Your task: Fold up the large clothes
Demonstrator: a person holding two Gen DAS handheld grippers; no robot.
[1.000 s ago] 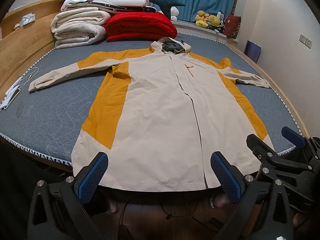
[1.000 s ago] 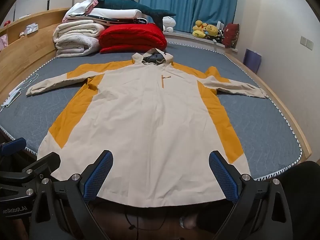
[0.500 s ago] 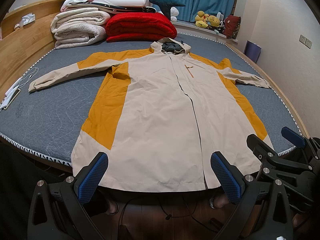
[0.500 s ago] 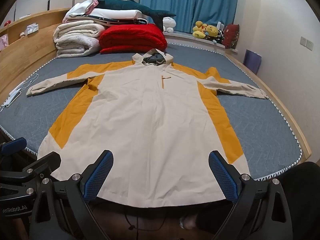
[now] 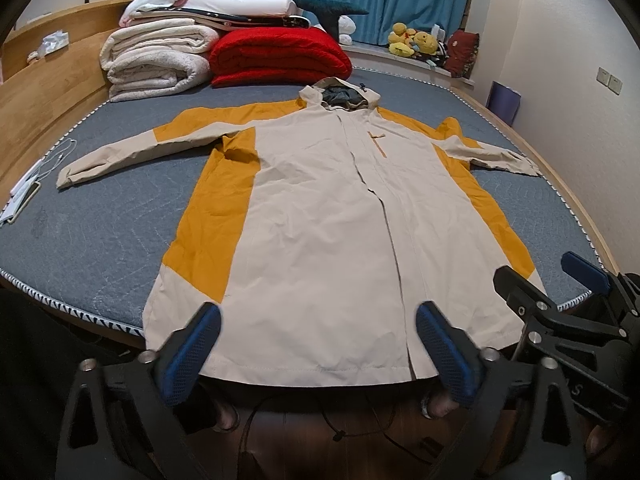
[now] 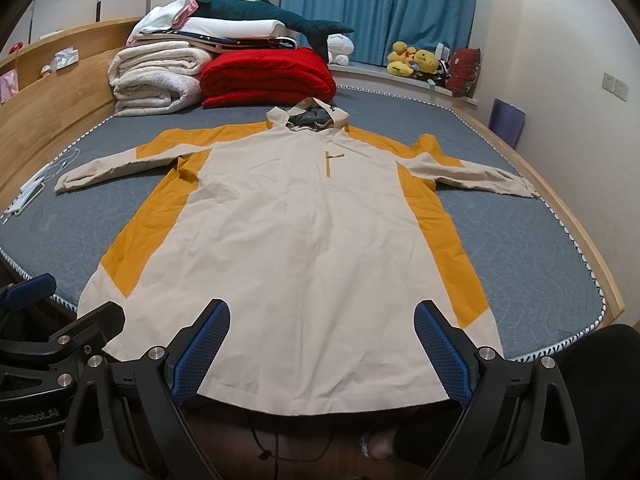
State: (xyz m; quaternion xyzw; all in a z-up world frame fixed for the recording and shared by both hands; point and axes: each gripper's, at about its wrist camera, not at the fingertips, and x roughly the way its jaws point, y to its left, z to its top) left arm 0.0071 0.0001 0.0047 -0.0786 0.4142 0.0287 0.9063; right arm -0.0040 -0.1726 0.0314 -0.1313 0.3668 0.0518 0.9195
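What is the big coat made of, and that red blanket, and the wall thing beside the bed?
Coat: thin, matte woven cloth, perhaps nylon; it lies flat with fine, crisp creases.
Red blanket: thick, puffy quilted fabric with stitched ridges, perhaps padded.
Side board: wood or wood veneer, smooth, with visible grain.

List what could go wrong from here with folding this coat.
1. The coat's hem hangs past the mattress edge, so a pull toward the person might drag it off.
2. The left gripper is closing on nothing, the right gripper is open: neither holds cloth.
3. The spread left sleeve ends near a cable and could snag it.
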